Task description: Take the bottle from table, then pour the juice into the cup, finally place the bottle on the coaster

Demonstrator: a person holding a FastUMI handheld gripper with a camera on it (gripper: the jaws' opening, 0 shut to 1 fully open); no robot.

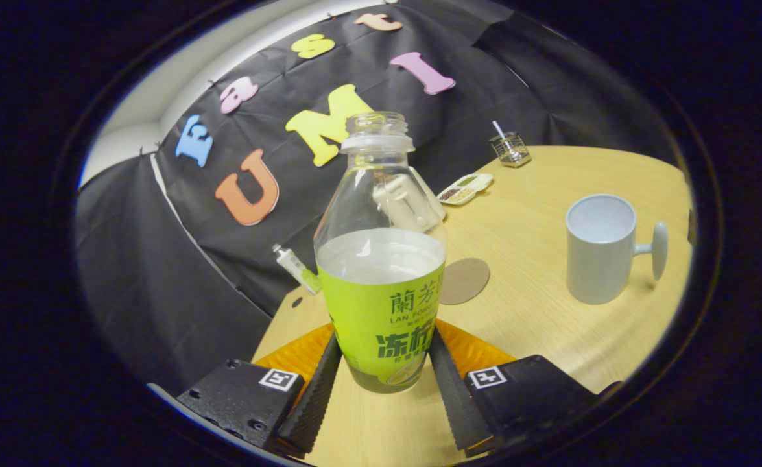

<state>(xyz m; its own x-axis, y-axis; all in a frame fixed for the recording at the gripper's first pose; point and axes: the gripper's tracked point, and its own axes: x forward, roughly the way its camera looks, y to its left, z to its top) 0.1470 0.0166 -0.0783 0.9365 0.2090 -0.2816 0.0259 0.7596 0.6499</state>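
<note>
Both tool (384,363) fingers grip upright bottle (381,272).

The clear plastic bottle with a lime-green label (381,285) stands uncapped between the gripper (384,370) fingers, which press its lower sides, so no room is left there. Just beyond it lies a round brown coaster (464,280), flat and no bar to passage. Bare light wood table (530,259) runs open between the coaster and the pale grey handled cup (601,250), which stands well apart (handle turned away from the bottle). A small tube (297,267), a shallow white dish (465,189) and a wire holder (510,149) line the far edge.
</note>
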